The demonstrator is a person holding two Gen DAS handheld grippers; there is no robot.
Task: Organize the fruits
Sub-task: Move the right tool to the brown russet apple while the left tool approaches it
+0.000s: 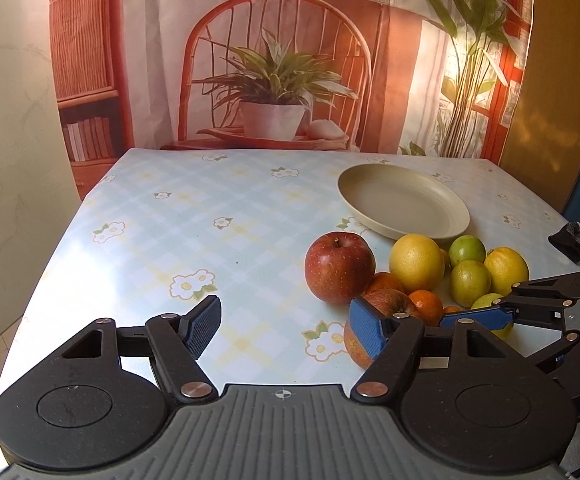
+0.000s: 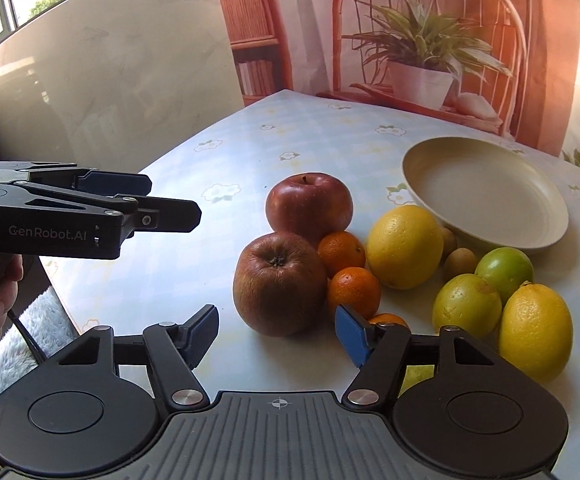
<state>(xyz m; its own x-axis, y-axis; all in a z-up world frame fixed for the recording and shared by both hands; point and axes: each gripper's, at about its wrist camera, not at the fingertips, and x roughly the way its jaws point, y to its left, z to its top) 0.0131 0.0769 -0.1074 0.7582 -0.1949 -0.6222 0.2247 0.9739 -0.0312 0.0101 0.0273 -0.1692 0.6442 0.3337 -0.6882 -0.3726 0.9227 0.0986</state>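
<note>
The left gripper (image 2: 162, 200) hovers with nothing between its jaws, left of the fruit pile. The brown apple (image 2: 280, 284) sits just ahead of the right gripper (image 2: 276, 340), whose half-spread jaws hold nothing. The empty plate (image 2: 545, 240) lies beyond, to the right.

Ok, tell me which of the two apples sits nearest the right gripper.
The duller, brownish apple, lying just ahead of the right gripper. The shinier red apple sits behind it, farther back toward the plate.
</note>
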